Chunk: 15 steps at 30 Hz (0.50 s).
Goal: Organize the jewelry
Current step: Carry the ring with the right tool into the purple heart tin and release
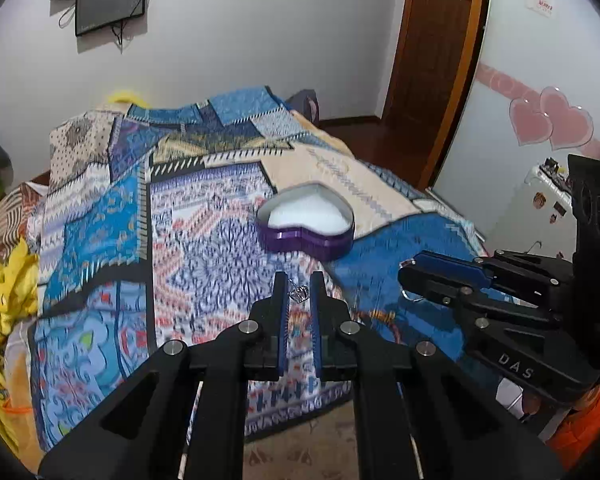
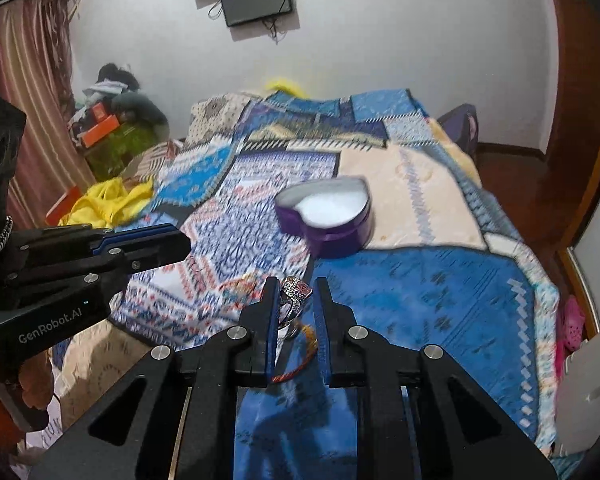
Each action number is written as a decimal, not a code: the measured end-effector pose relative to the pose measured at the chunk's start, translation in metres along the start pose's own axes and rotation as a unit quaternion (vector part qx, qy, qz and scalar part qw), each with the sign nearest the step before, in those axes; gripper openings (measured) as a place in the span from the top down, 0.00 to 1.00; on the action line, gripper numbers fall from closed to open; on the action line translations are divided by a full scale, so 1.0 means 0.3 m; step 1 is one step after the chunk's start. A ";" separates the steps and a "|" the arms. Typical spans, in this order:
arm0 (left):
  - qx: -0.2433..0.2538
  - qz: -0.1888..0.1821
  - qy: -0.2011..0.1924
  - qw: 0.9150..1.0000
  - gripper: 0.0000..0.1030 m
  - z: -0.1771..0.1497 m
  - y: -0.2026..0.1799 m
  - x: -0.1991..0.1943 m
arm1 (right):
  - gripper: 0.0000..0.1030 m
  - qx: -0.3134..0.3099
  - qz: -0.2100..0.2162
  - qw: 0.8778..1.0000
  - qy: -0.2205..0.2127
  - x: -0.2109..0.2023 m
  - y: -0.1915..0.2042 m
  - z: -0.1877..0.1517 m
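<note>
A purple heart-shaped tin (image 1: pixel 306 222) with a white lining stands open on the patterned bedspread; it also shows in the right wrist view (image 2: pixel 327 216). My left gripper (image 1: pixel 299 294) is shut on a small silver pendant (image 1: pixel 299 293), held above the bedspread short of the tin. My right gripper (image 2: pixel 298 300) is shut on a silver ring with a pink stone (image 2: pixel 294 292); the ring's band hangs below the jaws. An orange-red bracelet (image 2: pixel 296 360) lies on the bedspread under the right gripper. Each gripper shows in the other's view, the right (image 1: pixel 410 276) and the left (image 2: pixel 180 242).
The bed (image 2: pixel 440 280) fills the middle, with its near edge just below the grippers. Yellow cloth (image 1: pixel 0 292) lies at the bed's left side. A wooden door (image 1: pixel 432 52) stands at the right and a white cabinet (image 1: pixel 540 208) beside it.
</note>
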<state>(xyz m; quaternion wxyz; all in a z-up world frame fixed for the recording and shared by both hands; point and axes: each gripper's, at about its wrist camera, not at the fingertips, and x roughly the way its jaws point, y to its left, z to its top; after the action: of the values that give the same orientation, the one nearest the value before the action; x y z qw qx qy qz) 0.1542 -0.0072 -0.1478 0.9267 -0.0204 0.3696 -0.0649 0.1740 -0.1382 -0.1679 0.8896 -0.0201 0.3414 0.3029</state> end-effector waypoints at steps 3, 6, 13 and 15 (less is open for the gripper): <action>0.005 0.001 -0.013 1.000 0.92 0.038 -0.004 -0.006 | 0.86 0.003 -0.007 1.000 -0.014 -0.012 -0.016 0.032; 0.010 0.002 -0.026 1.000 0.92 0.077 -0.007 -0.006 | 0.86 0.004 -0.013 1.000 -0.027 -0.021 -0.030 0.064; 0.008 -0.004 -0.045 0.999 0.92 0.160 -0.002 0.014 | 0.86 0.010 -0.021 0.999 -0.045 -0.007 -0.057 0.130; 0.008 -0.005 -0.049 0.999 0.92 0.182 0.003 0.027 | 0.86 0.010 -0.021 0.999 -0.047 0.000 -0.064 0.146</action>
<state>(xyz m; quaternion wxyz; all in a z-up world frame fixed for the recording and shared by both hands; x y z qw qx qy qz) 0.1976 -0.0080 -0.1138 0.9434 -0.0176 0.3233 -0.0714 0.2107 -0.1431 -0.1376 0.9110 -0.0037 0.3014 0.2814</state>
